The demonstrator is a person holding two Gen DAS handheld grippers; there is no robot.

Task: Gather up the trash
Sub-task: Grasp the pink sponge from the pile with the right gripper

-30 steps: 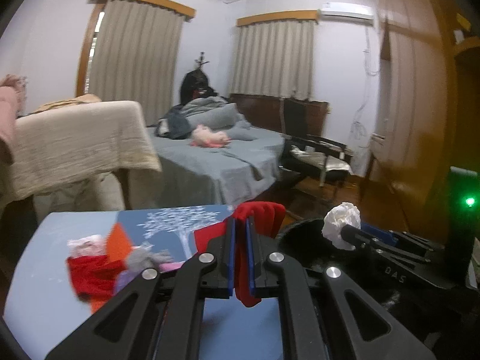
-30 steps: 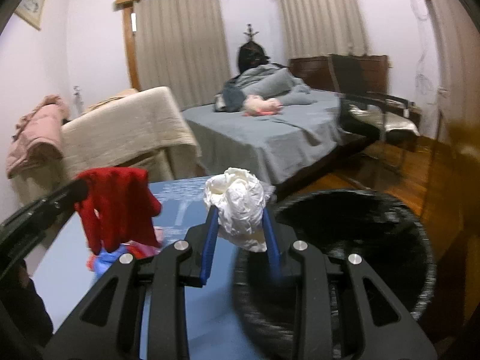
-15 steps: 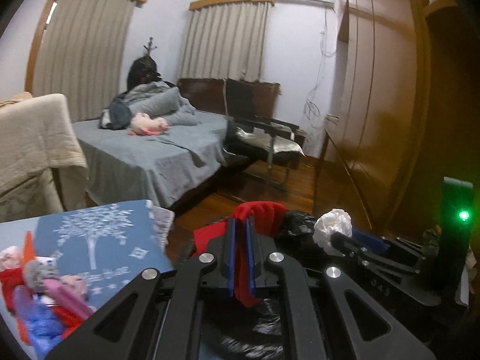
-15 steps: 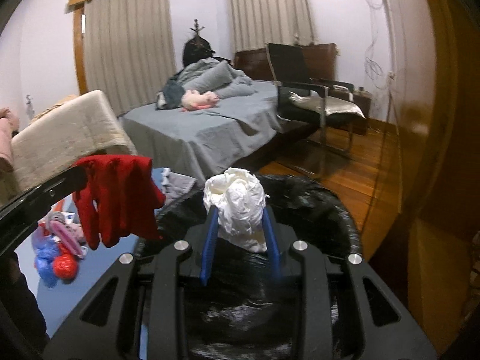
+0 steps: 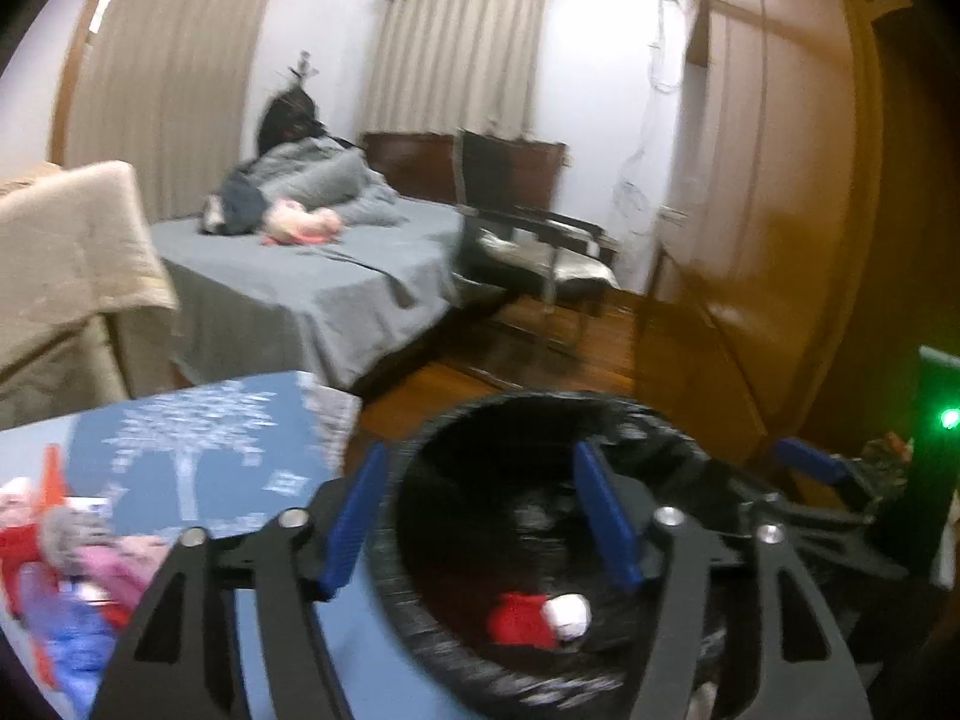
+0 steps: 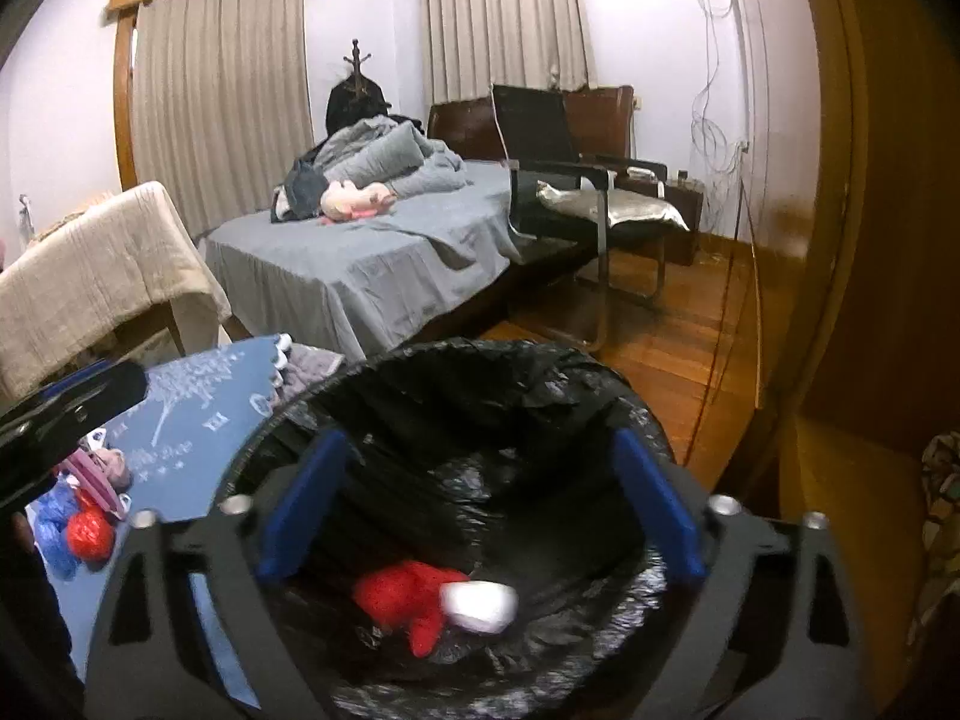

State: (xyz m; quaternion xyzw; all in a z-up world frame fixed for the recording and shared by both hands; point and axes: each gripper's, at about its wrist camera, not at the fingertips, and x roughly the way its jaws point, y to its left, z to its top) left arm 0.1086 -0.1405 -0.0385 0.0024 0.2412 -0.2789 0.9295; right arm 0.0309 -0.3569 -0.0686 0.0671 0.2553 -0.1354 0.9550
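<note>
Trash in the bin, both tools empty

Leftovers first, from my far-off seat: on the left, a heap of red, blue and pink scraps (image 5: 72, 576) lies on the blue surface (image 5: 198, 450) with its white tree print. I see the same heap small in the right wrist view (image 6: 84, 510), beside the dark body of my other tool.

Next, my left hand-held gripper (image 5: 486, 516) hangs over the near rim of the black-lined bin (image 5: 540, 414), fingers spread wide, nothing between them. The bin stands just beside the surface's right edge. At its bottom lie the red rag (image 5: 519, 621) and the white paper wad (image 5: 567, 612), touching each other, wad on the right.

My right hand-held gripper (image 6: 474, 504) is likewise spread wide and empty, poised above the bin (image 6: 480, 360). From here the red rag (image 6: 402, 597) and the white wad (image 6: 480, 603) show between its blue pads (image 6: 300, 510), resting on the crumpled liner.

Behind all this I make out a grey bed (image 6: 372, 264), and to the right a black chair (image 6: 576, 180) on the wooden floor
</note>
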